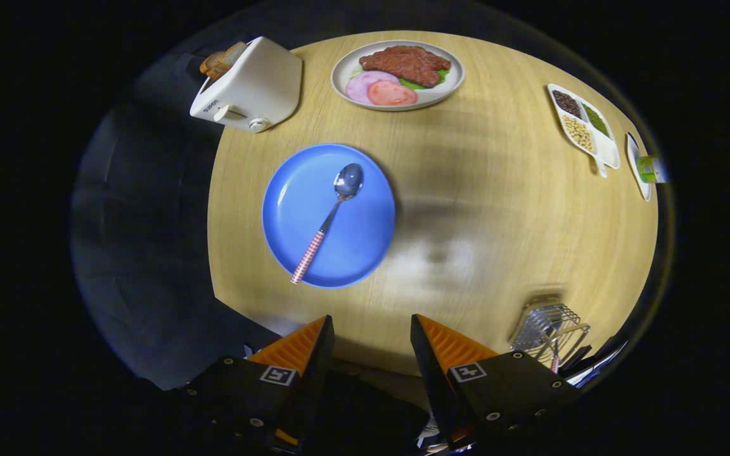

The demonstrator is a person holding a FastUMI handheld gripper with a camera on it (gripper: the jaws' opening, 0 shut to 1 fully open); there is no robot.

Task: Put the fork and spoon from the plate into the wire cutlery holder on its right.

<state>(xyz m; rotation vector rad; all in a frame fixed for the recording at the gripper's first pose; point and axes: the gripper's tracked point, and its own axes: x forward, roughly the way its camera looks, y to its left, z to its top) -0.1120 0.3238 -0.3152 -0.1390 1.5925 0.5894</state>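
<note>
Beyond the parted, empty fingers (371, 335), spoon (330, 215) on plate (289, 202)

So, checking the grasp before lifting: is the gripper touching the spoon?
Apart. The gripper view shows the open gripper well short of the spoon on the blue plate.

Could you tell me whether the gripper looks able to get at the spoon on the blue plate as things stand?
Probably yes: the gripper is open and empty, and the metal spoon with the red-checked handle lies alone on the round blue plate, beyond the fingers across bare wooden table.
</note>
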